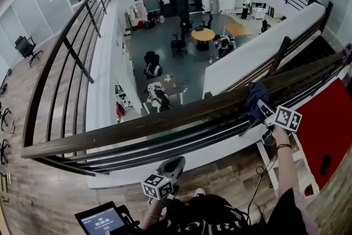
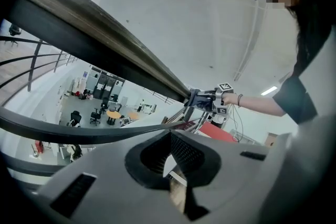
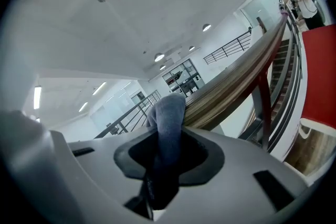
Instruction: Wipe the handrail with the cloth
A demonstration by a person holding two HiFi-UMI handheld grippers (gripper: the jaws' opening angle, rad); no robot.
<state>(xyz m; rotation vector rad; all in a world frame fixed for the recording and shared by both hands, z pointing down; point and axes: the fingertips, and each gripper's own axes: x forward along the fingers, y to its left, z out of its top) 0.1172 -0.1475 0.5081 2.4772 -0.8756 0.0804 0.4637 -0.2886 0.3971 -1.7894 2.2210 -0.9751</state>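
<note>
The wooden handrail (image 1: 165,118) runs from lower left up to the right across the head view. A dark blue cloth (image 1: 254,97) is draped over its top at the right, and my right gripper (image 1: 261,110) is shut on it from the near side. In the right gripper view the cloth (image 3: 168,113) rises out of the right gripper (image 3: 168,149) and lies against the handrail (image 3: 236,86). My left gripper (image 1: 171,165) hangs low, below the rail and near the person's body, shut with nothing in it. The left gripper (image 2: 170,157) looks up along the handrail (image 2: 105,39) toward the cloth (image 2: 197,98).
Black metal rails (image 1: 165,143) run under the wooden rail, with a deep drop beyond to an office floor with desks and chairs. A red panel (image 1: 324,124) and a white frame (image 1: 280,162) stand at the right. A small screen (image 1: 104,220) sits at the bottom left.
</note>
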